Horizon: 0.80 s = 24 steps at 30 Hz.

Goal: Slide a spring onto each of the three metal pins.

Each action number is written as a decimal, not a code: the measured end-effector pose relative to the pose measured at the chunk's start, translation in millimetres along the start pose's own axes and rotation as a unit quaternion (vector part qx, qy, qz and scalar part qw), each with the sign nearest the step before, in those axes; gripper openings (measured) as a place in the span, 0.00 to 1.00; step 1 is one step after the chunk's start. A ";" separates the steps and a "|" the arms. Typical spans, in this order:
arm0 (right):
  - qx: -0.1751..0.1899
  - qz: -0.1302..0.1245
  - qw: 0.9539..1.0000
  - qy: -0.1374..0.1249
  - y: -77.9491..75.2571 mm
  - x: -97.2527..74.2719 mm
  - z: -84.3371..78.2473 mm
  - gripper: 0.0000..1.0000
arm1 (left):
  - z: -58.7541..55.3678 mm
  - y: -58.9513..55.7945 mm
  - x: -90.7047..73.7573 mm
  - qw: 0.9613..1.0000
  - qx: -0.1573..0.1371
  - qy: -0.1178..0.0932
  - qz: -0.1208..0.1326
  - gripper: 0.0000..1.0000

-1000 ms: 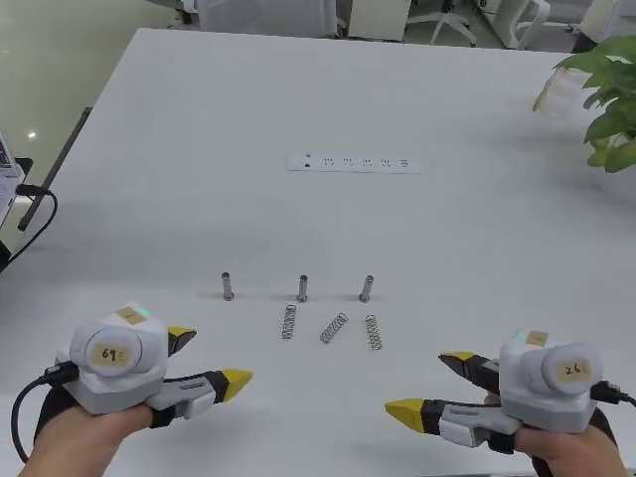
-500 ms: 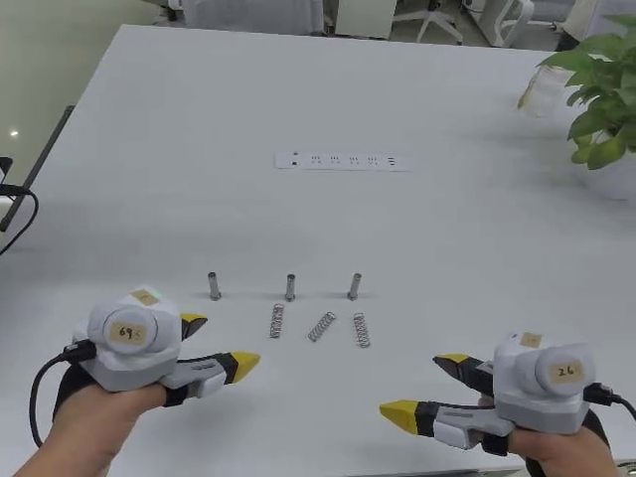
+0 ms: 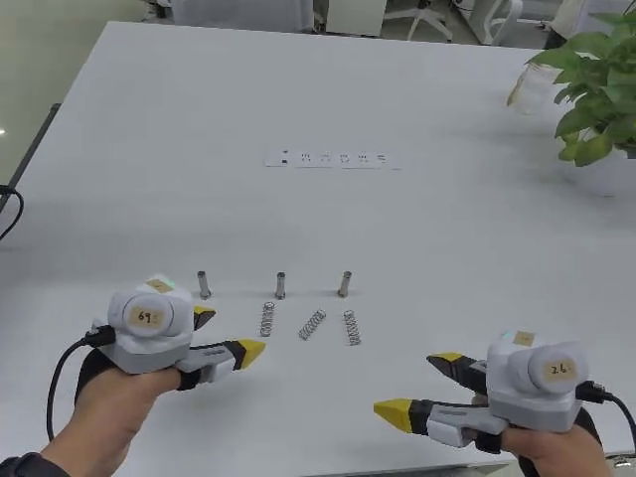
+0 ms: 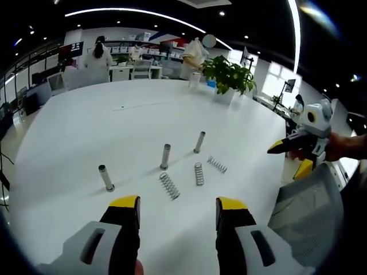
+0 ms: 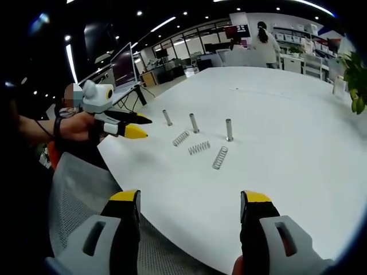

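Still bare, the three metal pins (image 3: 280, 285) stand upright in a row on the white table (image 3: 447, 248), with three springs (image 3: 312, 324) lying loose just in front of them. My left gripper (image 3: 229, 333), jaws apart and empty, has edged closer to the leftmost pin (image 3: 204, 285) than a second ago. My right gripper (image 3: 415, 383), also spread wide, hangs near the table's front edge as before.

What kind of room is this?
Probably an open-plan office: a big white table with a power strip, a potted plant, and a computer monitor on the desks behind.
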State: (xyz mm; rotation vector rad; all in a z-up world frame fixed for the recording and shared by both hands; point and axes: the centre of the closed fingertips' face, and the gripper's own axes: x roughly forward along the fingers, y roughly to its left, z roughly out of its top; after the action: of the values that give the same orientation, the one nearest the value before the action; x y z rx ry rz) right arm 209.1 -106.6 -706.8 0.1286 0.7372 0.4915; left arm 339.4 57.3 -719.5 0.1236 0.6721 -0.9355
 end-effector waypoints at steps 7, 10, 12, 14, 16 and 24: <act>0.002 0.000 1.000 0.001 1.3 0.2 -1.4 0.70 | 2.2 3.2 13.2 1.000 -0.008 0.000 0.004 0.45; 0.003 0.000 1.000 0.001 1.0 0.0 -1.5 0.69 | 3.1 3.1 19.0 1.000 -0.008 0.001 0.003 0.44; 0.004 0.000 1.000 0.000 1.5 -0.3 -1.2 0.69 | 3.2 2.9 23.1 1.000 -0.007 0.002 0.002 0.43; 0.005 -0.001 1.000 0.000 1.3 -0.9 -1.8 0.69 | 1.8 2.8 27.5 1.000 -0.008 0.005 0.000 0.42; 0.005 -0.001 1.000 0.001 1.2 -1.4 -2.3 0.69 | 0.9 2.7 31.4 1.000 -0.005 0.008 -0.001 0.42; 0.008 -0.001 1.000 0.000 1.0 -1.3 -1.4 0.69 | 1.7 2.1 47.0 1.000 0.000 0.016 -0.007 0.40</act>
State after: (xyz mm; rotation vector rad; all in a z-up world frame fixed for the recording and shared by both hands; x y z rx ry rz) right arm 206.9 -106.4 -706.8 0.1424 0.7411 0.4844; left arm 361.0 24.9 -746.0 0.1331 0.7034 -0.9489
